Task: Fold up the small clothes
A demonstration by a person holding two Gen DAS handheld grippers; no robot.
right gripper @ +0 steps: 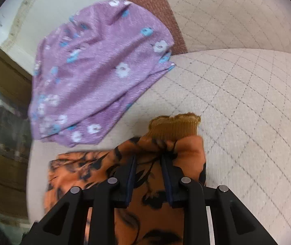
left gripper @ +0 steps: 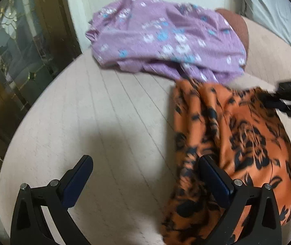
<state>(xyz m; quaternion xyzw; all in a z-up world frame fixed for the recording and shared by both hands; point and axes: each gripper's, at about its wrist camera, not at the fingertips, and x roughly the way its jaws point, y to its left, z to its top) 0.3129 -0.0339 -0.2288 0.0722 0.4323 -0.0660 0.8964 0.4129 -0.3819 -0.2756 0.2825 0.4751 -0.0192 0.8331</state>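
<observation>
Orange floral garment (left gripper: 245, 143) on the quilted bed (left gripper: 104, 112), right side.
My right gripper (right gripper: 148, 161) clenches its cuffed end; my left gripper (left gripper: 145, 175) stands released beside its near edge, long axis running away from me.

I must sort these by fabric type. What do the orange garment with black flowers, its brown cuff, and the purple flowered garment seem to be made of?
Orange garment: probably thin, smooth woven cloth; it drapes in soft folds.
Brown cuff: ribbed knit; fine vertical ribs show.
Purple garment: likely light, matte woven cloth; blur hides the weave.
</observation>
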